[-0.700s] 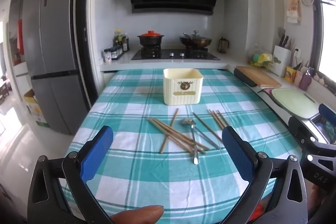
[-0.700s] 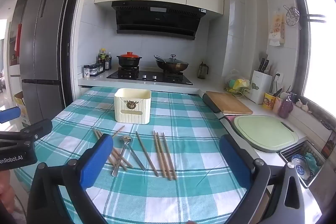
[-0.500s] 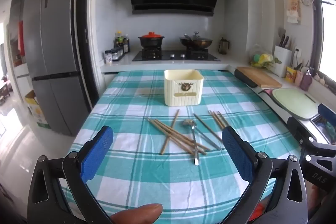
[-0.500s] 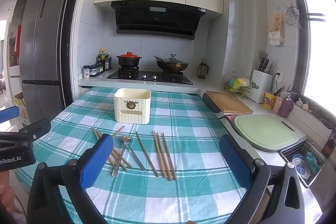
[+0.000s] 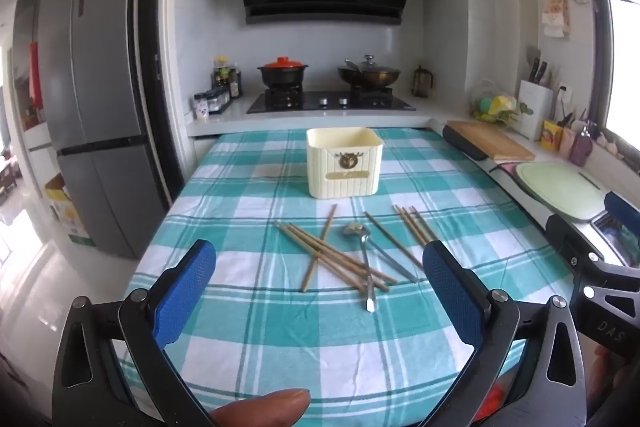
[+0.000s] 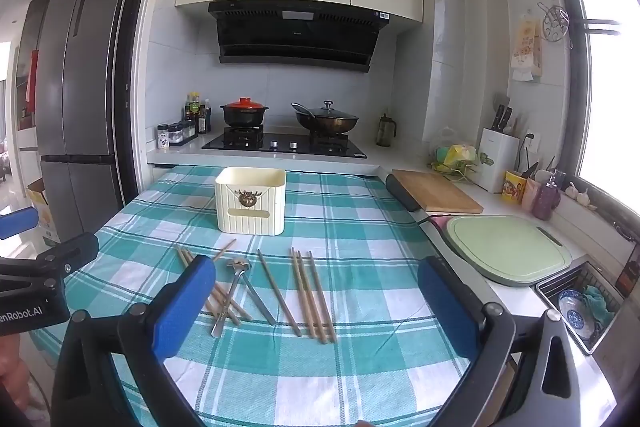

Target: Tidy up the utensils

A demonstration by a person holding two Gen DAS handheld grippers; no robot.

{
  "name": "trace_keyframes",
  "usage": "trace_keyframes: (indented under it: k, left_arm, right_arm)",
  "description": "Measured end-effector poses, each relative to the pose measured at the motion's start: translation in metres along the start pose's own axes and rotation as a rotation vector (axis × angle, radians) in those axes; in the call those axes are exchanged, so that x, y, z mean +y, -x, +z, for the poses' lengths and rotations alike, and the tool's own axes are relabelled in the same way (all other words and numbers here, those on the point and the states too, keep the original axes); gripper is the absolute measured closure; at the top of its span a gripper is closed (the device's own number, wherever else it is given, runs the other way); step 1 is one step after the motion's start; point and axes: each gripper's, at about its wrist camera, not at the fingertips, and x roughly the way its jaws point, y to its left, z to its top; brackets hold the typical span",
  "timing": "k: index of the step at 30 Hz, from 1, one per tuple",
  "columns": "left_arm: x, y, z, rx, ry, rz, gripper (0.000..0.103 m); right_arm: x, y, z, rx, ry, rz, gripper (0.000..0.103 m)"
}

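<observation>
Several wooden chopsticks (image 5: 332, 255) lie scattered on the teal checked tablecloth (image 5: 248, 331), with a metal spoon (image 5: 366, 267) across them. A further group of chopsticks (image 6: 314, 297) lies to the right; the spoon (image 6: 230, 299) shows there too. A cream utensil box (image 5: 344, 163) stands upright behind them, also in the right wrist view (image 6: 251, 201). My left gripper (image 5: 320, 291) is open and empty, above the near table edge. My right gripper (image 6: 316, 307) is open and empty, to the right of the left one.
A stove with a red-lidded pot (image 5: 282, 73) and a wok (image 5: 368, 73) is behind the table. A wooden cutting board (image 6: 438, 191), a green board (image 6: 508, 249) and a sink (image 6: 580, 303) run along the right. A fridge (image 5: 92, 107) stands left.
Both views have shifted only slightly; the utensils and box have not moved, and both grippers stay open.
</observation>
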Motion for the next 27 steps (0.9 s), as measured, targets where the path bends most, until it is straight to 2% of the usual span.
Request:
trace_keyframes:
  k: [27]
  left_arm:
    - [-0.0033,-0.006,-0.004,0.007,-0.001,0.003,0.0]
  right_arm:
    - [-0.0036,-0.0026,-0.0006,0.007,-0.005,-0.001,0.0]
